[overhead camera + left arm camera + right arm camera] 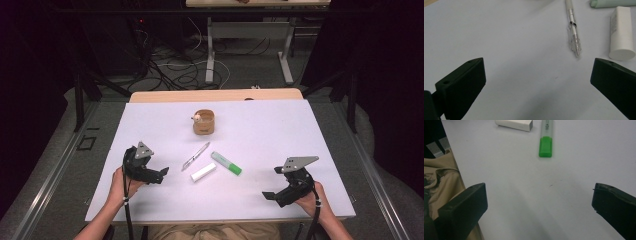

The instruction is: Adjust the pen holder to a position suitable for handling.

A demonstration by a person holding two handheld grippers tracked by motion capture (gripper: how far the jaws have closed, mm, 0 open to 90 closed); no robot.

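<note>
On the white table (260, 130) lie a clear pen (195, 155), a white eraser block (203, 172) and a green highlighter (226, 163), grouped near the middle. Behind them stands a small wooden cup (204, 122). My left gripper (161, 175) hovers at the left, open, empty, its jaws wide apart and pointing toward the pen (573, 30) and eraser (621, 33). My right gripper (272, 186) is at the front right, open and empty, facing the highlighter (546, 138) and eraser (514, 124).
The table's front edge (220, 219) runs just ahead of the person's lap (441, 182). Cables and a table frame (247, 50) lie on the floor beyond the far edge. Bare table surface lies between the two grippers.
</note>
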